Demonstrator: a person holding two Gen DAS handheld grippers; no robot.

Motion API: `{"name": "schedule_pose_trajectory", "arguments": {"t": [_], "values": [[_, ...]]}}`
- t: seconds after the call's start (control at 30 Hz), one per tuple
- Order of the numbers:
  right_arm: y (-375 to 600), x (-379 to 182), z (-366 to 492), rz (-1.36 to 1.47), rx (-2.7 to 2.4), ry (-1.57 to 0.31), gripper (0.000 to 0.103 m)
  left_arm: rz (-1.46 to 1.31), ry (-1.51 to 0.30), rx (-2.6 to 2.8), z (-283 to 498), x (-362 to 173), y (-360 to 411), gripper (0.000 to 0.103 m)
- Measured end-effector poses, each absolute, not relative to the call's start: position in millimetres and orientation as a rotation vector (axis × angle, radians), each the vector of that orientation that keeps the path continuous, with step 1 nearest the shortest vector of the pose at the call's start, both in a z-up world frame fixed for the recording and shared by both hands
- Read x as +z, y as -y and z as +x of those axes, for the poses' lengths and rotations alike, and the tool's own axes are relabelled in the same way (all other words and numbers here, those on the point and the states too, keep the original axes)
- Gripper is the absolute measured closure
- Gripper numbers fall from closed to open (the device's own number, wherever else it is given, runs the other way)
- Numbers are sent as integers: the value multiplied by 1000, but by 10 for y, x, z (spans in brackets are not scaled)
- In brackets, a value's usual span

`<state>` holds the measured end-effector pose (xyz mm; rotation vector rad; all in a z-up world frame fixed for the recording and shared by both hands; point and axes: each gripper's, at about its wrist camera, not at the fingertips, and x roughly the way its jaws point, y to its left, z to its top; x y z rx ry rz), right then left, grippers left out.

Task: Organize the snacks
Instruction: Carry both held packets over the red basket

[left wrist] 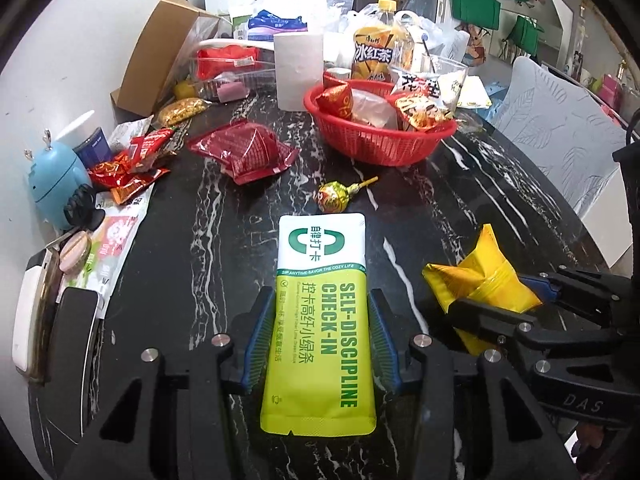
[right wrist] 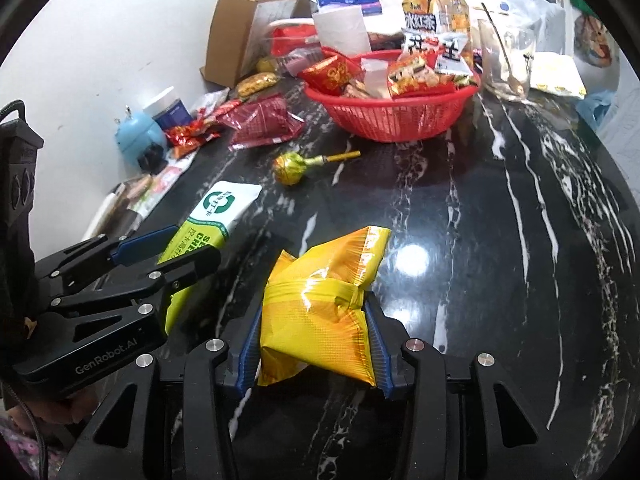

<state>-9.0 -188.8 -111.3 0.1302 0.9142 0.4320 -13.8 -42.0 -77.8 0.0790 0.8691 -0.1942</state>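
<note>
My left gripper [left wrist: 322, 312] is shut on a green and white stick pouch [left wrist: 322, 312] printed "SELF-DISCIPLINE CHECK-IN", its pads pressed on both long edges, just above the black marble table [left wrist: 460, 200]. My right gripper [right wrist: 314, 320] is shut on a crumpled yellow snack packet [right wrist: 320, 300]. The two grippers sit side by side; the right one shows in the left wrist view [left wrist: 500, 296] and the left one in the right wrist view [right wrist: 168, 256]. A red basket [left wrist: 380, 140] with several snack packs stands at the far middle, also in the right wrist view [right wrist: 392, 116].
A wrapped lollipop [left wrist: 338, 196] lies between the pouch and the basket. A dark red packet [left wrist: 244, 152] and small red snacks [left wrist: 132, 172] lie at the left. A cardboard box [left wrist: 160, 52], iced tea bottle [left wrist: 376, 48], blue gadget [left wrist: 56, 176] and phones [left wrist: 72, 332] crowd the edges.
</note>
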Motion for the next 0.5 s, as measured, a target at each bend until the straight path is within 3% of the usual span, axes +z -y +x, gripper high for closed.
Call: {"name": "schedule_pose_trajectory", "arguments": {"t": [0.5], "values": [[1998, -767, -86, 173, 455, -829, 58, 73, -744, -258, -79, -334, 503, 57]]}}
